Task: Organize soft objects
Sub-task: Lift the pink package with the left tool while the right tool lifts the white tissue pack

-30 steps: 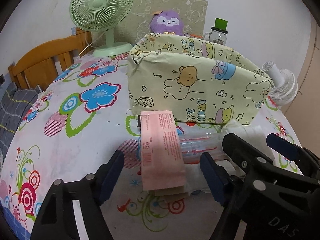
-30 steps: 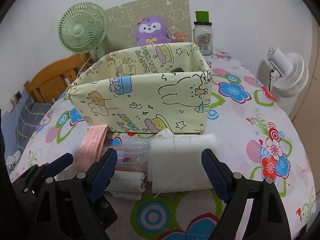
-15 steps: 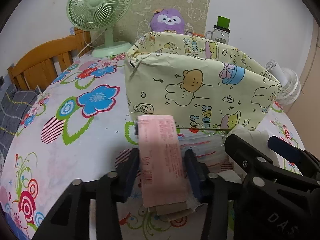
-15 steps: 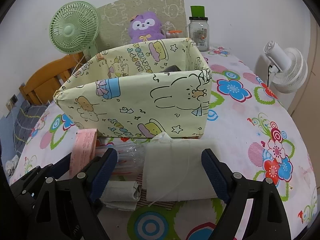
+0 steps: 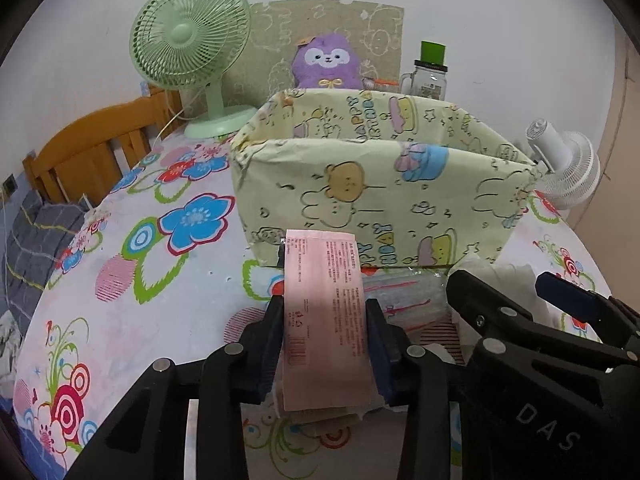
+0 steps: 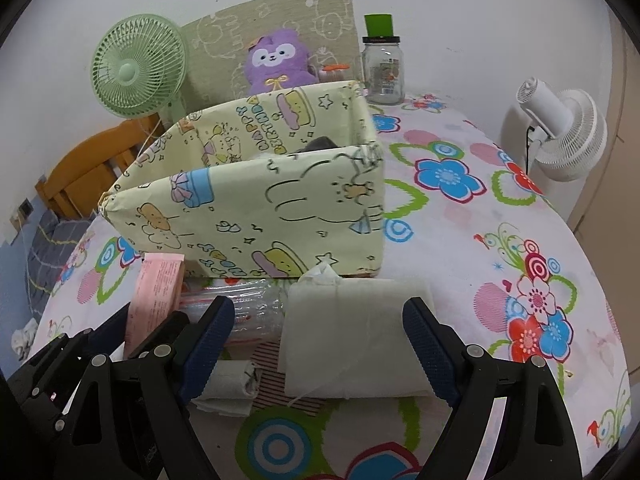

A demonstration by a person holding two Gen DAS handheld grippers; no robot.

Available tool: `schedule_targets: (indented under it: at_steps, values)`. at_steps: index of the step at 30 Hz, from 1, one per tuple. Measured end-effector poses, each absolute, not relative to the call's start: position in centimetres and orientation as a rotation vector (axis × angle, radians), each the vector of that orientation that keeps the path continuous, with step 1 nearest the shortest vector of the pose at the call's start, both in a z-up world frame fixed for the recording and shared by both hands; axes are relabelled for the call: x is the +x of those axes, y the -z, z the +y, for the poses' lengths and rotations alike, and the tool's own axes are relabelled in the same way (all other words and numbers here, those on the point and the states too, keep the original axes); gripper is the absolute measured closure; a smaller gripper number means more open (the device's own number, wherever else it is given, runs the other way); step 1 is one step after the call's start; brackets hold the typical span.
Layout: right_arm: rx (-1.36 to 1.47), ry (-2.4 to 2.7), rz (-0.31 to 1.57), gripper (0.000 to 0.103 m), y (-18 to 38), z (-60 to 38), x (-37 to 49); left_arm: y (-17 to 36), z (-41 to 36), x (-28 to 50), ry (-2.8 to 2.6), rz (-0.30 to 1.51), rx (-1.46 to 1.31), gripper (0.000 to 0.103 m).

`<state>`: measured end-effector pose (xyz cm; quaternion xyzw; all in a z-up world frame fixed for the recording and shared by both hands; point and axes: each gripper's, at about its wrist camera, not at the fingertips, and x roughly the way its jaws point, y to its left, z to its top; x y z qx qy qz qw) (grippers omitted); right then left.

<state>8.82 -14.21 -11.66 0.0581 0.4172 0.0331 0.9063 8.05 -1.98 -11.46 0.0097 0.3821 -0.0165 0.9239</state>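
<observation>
The left tool (image 5: 326, 344) is pinching the flat pink paper packet (image 5: 326, 320) low in the frame, the right tool (image 6: 320, 344) is staying spread, and the packet might be slipping or bumping the yellow cartoon box (image 5: 380, 200).

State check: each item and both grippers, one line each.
left gripper: shut on pink packet, jaws have just been closing
pink packet: clamped, far end raised in front of the box
right gripper: open, astride white pad, not pressing
white pad: flat on tablecloth
fabric box: upright, open top
green fan: upright; running or not unclear
glass jar: upright, lid on
</observation>
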Motion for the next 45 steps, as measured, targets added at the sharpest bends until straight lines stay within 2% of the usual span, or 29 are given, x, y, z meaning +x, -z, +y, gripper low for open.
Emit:
schedule_targets:
  at_steps: [23, 26, 28, 29, 31, 32, 33, 45]
  values:
    - [0.114, 0.026, 0.908, 0.016, 13.5, -17.0, 9.3, 12.8, -3.9, 8.6, 0.040, 0.811, 0.069, 0.063]
    - [0.125, 0.050, 0.911, 0.026, 13.6, -17.5, 9.3, 12.8, -3.6, 8.4, 0.048, 0.812, 0.057, 0.063]
    - [0.070, 0.095, 0.908, 0.047, 13.6, -17.1, 9.0, 12.6, -3.3, 8.4, 0.050, 0.806, 0.036, 0.063]
    - [0.047, 0.106, 0.907, 0.051, 13.6, -16.9, 8.9, 12.3, -3.1, 8.3, 0.050, 0.802, 0.025, 0.063]
    - [0.028, 0.128, 0.899, 0.068, 13.5, -16.9, 8.6, 11.7, -2.7, 8.1, 0.052, 0.780, 0.010, 0.063]
    - [0.043, 0.123, 0.897, 0.072, 13.3, -17.1, 8.5, 11.5, -2.7, 8.0, 0.052, 0.773, 0.016, 0.063]
    - [0.069, 0.112, 0.897, 0.083, 13.0, -17.4, 8.4, 11.4, -2.6, 8.0, 0.052, 0.769, 0.017, 0.063]
    - [0.080, 0.030, 0.821, 0.083, 8.7, -15.3, 7.0, 9.0, -2.6, 6.4, 0.062, 0.720, 0.016, 0.063]
